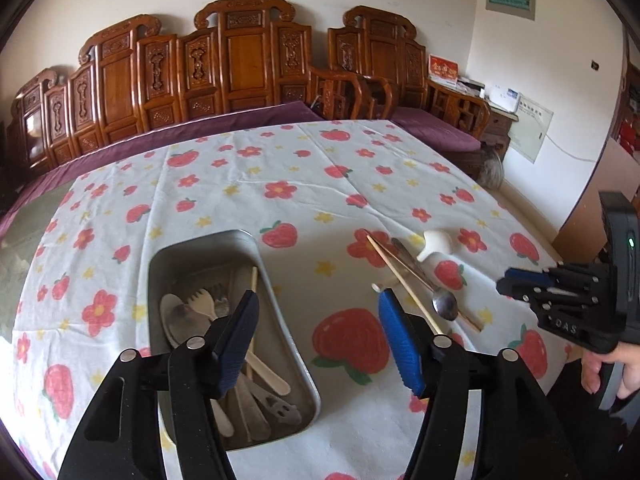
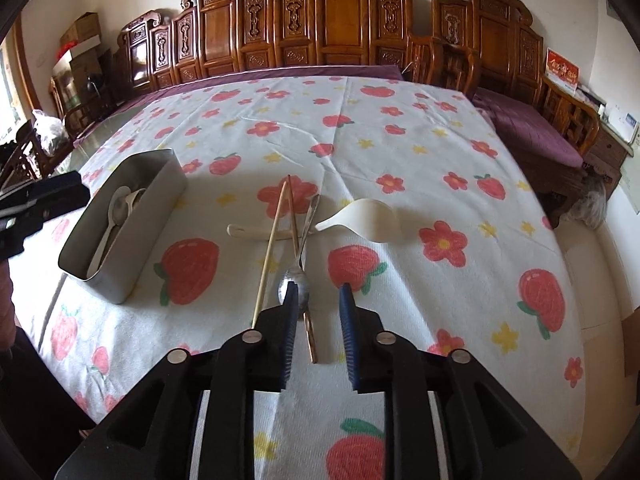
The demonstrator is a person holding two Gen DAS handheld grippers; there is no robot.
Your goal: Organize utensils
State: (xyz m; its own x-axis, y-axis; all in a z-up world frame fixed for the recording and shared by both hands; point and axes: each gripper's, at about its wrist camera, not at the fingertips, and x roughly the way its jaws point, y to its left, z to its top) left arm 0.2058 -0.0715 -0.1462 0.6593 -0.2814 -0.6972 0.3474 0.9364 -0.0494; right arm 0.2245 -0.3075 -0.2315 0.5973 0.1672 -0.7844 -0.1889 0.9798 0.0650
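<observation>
A steel tray point(image 1: 294, 354) point(image 2: 132, 240) holds several spoons, a fork and a chopstick. My left gripper point(image 1: 318, 296) is open and empty, its left finger above the tray's right wall. To its right on the cloth lie a pale chopstick point(image 1: 404, 288) point(image 2: 270, 252), a darker chopstick point(image 2: 294, 220), a metal spoon point(image 1: 444, 304) point(image 2: 304, 286), a white soup spoon point(image 1: 436, 242) point(image 2: 368, 220) and a cream plastic utensil point(image 2: 248, 232). My right gripper point(image 2: 317, 287) point(image 1: 510, 286) hangs open just above the metal spoon's bowl, gripping nothing.
A strawberry and flower tablecloth point(image 2: 400, 152) covers the table. Carved wooden benches point(image 2: 332, 20) with purple cushions stand behind it. A hand point(image 1: 604, 364) holds the right tool at the table's right edge. The left tool's black body point(image 2: 40, 200) shows beside the tray.
</observation>
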